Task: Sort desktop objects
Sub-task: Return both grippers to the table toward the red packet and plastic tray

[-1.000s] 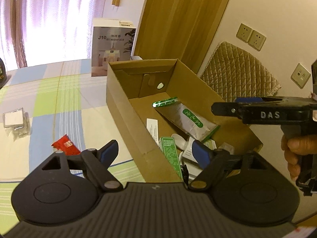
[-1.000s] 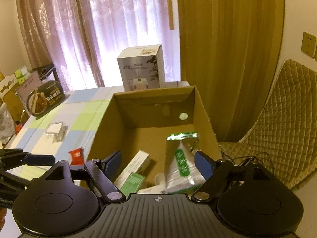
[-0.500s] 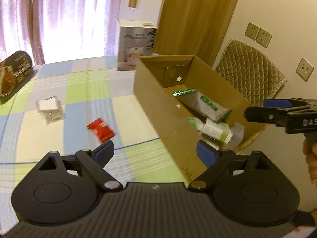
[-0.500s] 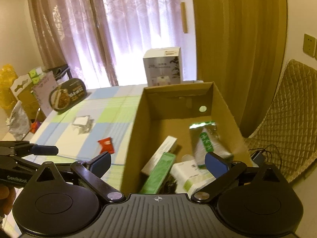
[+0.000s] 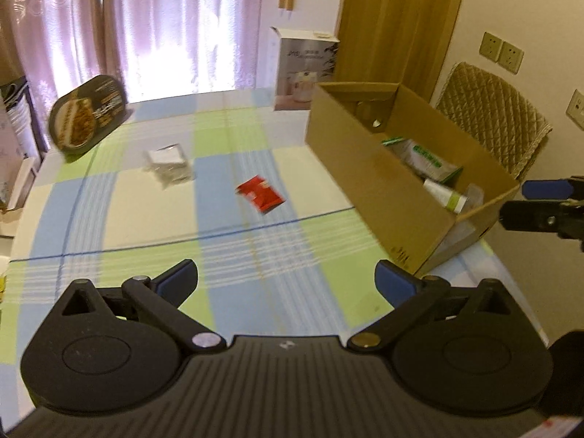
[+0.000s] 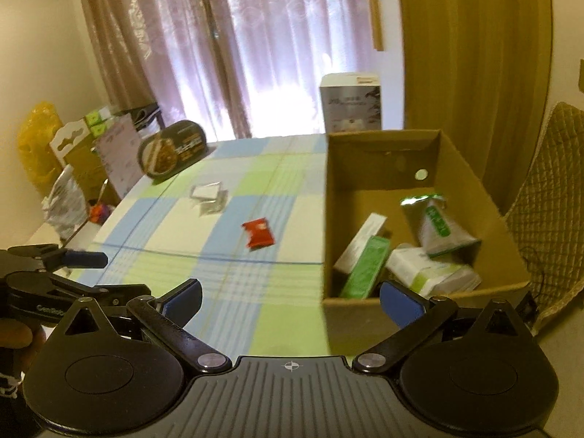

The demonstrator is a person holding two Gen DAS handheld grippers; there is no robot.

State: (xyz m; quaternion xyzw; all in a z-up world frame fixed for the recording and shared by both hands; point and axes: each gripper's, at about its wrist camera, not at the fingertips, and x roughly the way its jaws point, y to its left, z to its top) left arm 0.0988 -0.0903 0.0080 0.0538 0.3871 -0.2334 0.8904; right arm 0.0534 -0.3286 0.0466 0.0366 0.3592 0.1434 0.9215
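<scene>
A red packet lies on the checked tablecloth, left of an open cardboard box. Farther back sits a clear packet with a white card. Inside the box are a green carton, a white carton, a silver-green pouch and a white tube. My left gripper hangs open and empty over the near cloth. My right gripper is open and empty near the box's front corner; it also shows at the right edge of the left wrist view.
A white product box stands at the table's far edge. A dark oval food tray leans at the back left. A quilted chair stands behind the cardboard box. Bags and cartons crowd the left side.
Both grippers have pulled back and swung left from the box. The tablecloth, red packet and clear packet have come into fuller view. Both stay open and empty.
</scene>
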